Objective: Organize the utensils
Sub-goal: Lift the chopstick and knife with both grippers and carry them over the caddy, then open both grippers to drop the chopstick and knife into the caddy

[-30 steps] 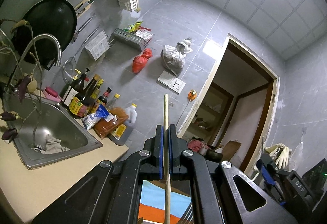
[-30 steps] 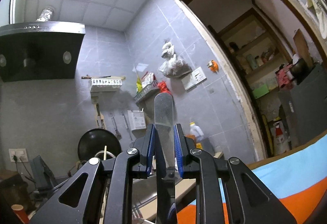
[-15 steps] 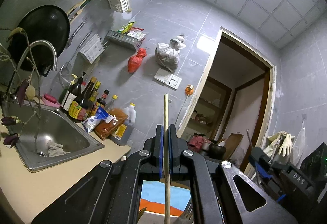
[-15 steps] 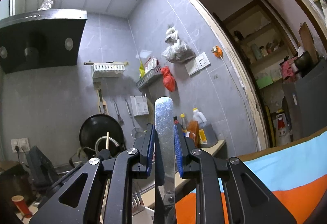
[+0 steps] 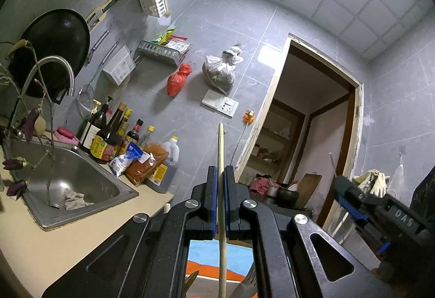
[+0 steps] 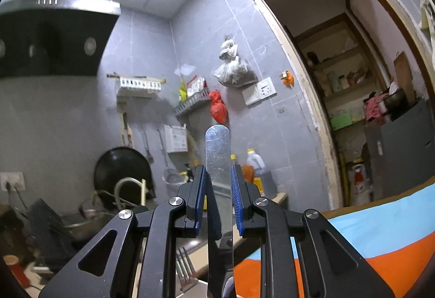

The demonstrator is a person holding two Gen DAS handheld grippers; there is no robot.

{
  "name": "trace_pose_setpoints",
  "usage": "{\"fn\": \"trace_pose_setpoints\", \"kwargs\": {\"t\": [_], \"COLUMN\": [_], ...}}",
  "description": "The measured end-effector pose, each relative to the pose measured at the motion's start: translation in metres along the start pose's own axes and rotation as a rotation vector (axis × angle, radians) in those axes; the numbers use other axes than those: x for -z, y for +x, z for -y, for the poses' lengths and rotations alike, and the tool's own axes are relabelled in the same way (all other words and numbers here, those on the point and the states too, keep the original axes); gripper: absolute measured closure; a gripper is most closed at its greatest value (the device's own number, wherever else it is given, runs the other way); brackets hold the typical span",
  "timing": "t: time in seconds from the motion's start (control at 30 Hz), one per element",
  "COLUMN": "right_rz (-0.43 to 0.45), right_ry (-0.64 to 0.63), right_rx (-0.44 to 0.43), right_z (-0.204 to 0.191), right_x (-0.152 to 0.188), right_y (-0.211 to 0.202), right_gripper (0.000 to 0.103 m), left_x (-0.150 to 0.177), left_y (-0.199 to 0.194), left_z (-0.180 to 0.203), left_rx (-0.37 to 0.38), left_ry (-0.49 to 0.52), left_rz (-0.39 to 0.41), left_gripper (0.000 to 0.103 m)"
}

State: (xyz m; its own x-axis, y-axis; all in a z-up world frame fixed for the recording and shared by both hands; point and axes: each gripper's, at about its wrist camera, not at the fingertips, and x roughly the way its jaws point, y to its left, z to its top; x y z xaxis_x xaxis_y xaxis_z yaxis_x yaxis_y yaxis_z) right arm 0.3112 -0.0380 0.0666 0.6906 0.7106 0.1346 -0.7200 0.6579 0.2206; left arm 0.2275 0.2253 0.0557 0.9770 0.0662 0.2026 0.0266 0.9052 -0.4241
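Now both tools ride high above the sink [image 5: 81, 184], left gripper [image 5: 220, 189] clamped on a chopstick [image 5: 221, 159], right gripper [image 6: 217, 189] pinching what's probably a knife handle [image 6: 217, 156], either could swivel loose.

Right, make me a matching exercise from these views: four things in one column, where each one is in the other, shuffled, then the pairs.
Things:
1. wooden chopstick
2. flat metal handle
3. red bag
4. rag

Places:
A. in the sink
B. hanging on the tiled wall
C. clamped in the left tool
D. between the right tool's pads

Pairs: 1-C, 2-D, 3-B, 4-A
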Motion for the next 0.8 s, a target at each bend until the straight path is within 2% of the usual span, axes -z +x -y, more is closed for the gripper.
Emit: {"fn": "trace_pose_setpoints", "kwargs": {"t": [0.13, 0.27, 0.57, 0.67, 0.8], "right_rz": [-0.031, -0.058, -0.118, -0.14, -0.151], "right_ry": [-0.061, -0.095, -0.125, -0.115, -0.131], "right_rx": [0.078, 0.111, 0.079, 0.062, 0.027], "right_z": [-0.013, -0.017, -0.007, -0.001, 0.001], "right_x": [0.008, 0.02, 0.036, 0.04, 0.04], "right_y": [0.007, 0.009, -0.003, -0.007, -0.014], "right_gripper": [0.087, 0.087, 0.087, 0.087, 0.087], "left_x": [0.001, 0.001, 0.002, 0.002, 0.009], "left_y": [0.0, 0.0, 0.003, 0.001, -0.007], "left_z": [-0.003, -0.005, -0.011, -0.005, 0.007], "left_rx": [0.005, 0.013, 0.035, 0.038, 0.051], "left_ry": [-0.021, -0.031, -0.067, -0.045, 0.045], "left_rz": [-0.013, -0.024, -0.076, -0.097, -0.137], "left_gripper": [0.101, 0.101, 0.101, 0.101, 0.101]}}
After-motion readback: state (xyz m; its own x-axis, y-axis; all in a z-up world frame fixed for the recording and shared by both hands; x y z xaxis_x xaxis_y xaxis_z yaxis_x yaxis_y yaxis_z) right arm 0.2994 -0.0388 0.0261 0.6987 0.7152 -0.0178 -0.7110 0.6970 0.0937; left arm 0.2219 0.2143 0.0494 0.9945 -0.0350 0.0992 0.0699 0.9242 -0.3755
